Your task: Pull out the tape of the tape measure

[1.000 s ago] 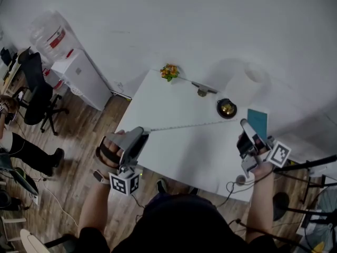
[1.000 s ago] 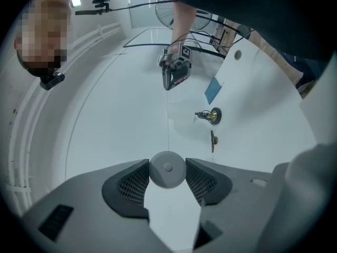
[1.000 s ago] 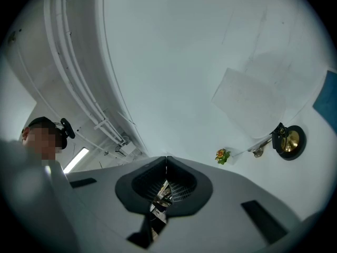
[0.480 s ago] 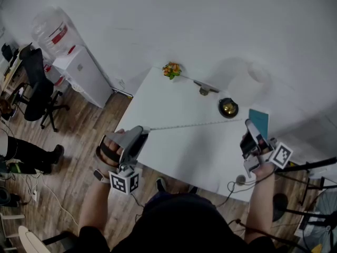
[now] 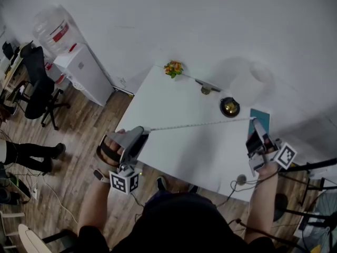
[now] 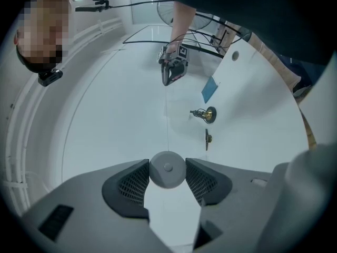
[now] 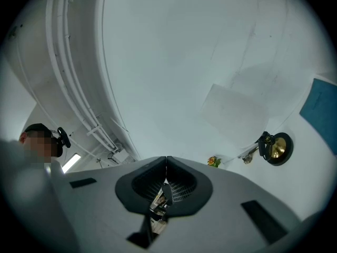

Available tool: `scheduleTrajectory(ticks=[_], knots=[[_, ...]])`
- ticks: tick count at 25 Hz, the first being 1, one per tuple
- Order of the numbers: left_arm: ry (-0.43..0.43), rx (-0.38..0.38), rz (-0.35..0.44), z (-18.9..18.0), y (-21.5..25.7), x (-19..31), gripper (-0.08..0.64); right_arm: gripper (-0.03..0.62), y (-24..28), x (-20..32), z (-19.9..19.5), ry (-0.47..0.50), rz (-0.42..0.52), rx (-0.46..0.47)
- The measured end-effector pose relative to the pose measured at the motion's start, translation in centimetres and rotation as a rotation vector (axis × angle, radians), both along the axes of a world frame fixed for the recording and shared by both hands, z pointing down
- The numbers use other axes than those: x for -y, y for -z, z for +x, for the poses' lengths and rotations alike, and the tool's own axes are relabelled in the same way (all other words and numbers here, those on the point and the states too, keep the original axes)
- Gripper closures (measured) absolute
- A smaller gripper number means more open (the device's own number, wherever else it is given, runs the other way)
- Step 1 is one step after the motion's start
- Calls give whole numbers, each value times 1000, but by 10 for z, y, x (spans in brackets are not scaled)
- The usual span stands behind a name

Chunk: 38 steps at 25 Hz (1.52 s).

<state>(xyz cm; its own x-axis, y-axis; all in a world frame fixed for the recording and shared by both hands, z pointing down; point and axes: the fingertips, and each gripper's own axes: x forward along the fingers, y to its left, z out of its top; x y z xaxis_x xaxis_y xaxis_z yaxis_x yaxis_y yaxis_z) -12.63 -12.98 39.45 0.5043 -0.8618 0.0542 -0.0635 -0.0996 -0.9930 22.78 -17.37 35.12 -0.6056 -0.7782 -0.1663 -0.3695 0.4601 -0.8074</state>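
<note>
At the lower left of the head view, the left gripper (image 5: 141, 133) is clamped on the round grey tape measure (image 6: 167, 168), one pad on each side. The thin pale tape (image 5: 195, 124) stretches across the white table (image 5: 179, 96) to the right gripper (image 5: 255, 123) at the right of the frame, whose jaws are pinched together on its end. A brass bell (image 5: 229, 107) sits just above the tape.
</note>
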Motion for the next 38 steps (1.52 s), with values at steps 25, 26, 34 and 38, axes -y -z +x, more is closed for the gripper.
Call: scheduleTrajectory(ticks=[25, 26, 34, 38], knots=[[-20, -20, -83, 0, -32, 15, 347, 583, -33, 11, 11, -46, -76, -10], [-22, -19, -94, 0, -37, 15, 347, 583, -37, 11, 10, -50, -85, -8], [-48, -1, -197, 6, -74, 20, 346, 583, -62, 12, 13, -74, -145, -28], [-54, 3, -260, 7, -97, 22, 345, 583, -83, 11, 13, -88, -194, -42]])
